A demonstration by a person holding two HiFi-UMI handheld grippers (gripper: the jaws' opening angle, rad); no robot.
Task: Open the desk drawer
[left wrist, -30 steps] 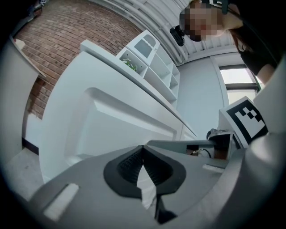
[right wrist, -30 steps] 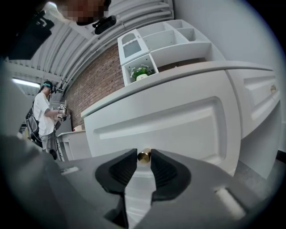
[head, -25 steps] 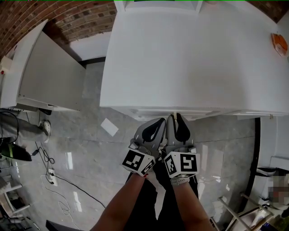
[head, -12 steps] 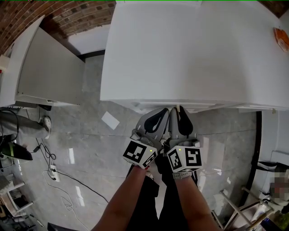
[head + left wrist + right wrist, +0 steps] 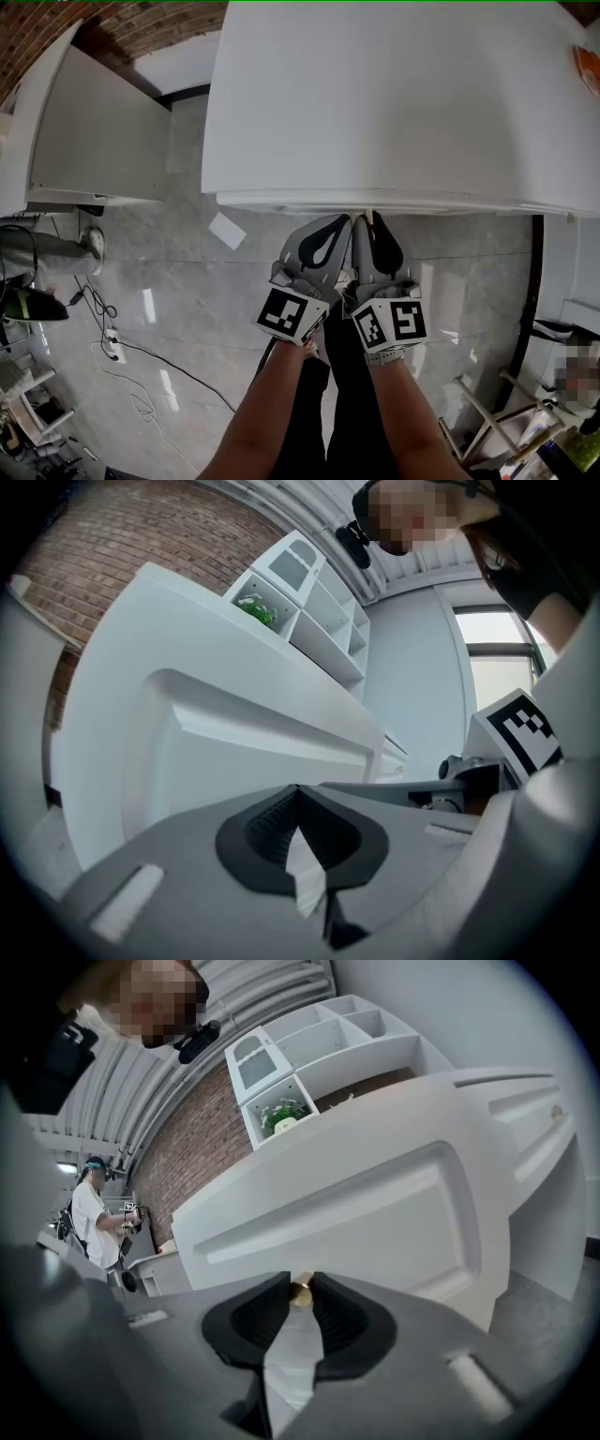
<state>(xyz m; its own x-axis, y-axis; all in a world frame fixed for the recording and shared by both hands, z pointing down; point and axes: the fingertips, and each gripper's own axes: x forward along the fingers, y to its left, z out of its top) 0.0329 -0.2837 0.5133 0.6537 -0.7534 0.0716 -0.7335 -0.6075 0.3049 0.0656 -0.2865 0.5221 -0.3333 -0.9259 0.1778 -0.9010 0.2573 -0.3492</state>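
The desk (image 5: 394,103) edge now hides the drawer front that showed a second ago. Only the right gripper view shows the right gripper (image 5: 301,1283) clenched on the drawer (image 5: 375,1213) front's brass knob (image 5: 301,1292). The left gripper (image 5: 298,791) is pinched closed and empty.

Bright, even light washes the white desk (image 5: 394,94); fisheye edges bend and darken.

White side table (image 5: 94,131) is standing on grey tiled floor (image 5: 187,300). Brick wall (image 5: 141,28) is running behind the side table. Sheet of paper (image 5: 226,231) is lying flat on the floor, right of the side table's near corner. Cables (image 5: 122,361) are trailing over the floor nearer the camera than the side table. Cubby shelf (image 5: 281,1115), right of that brick wall, is holding something green.
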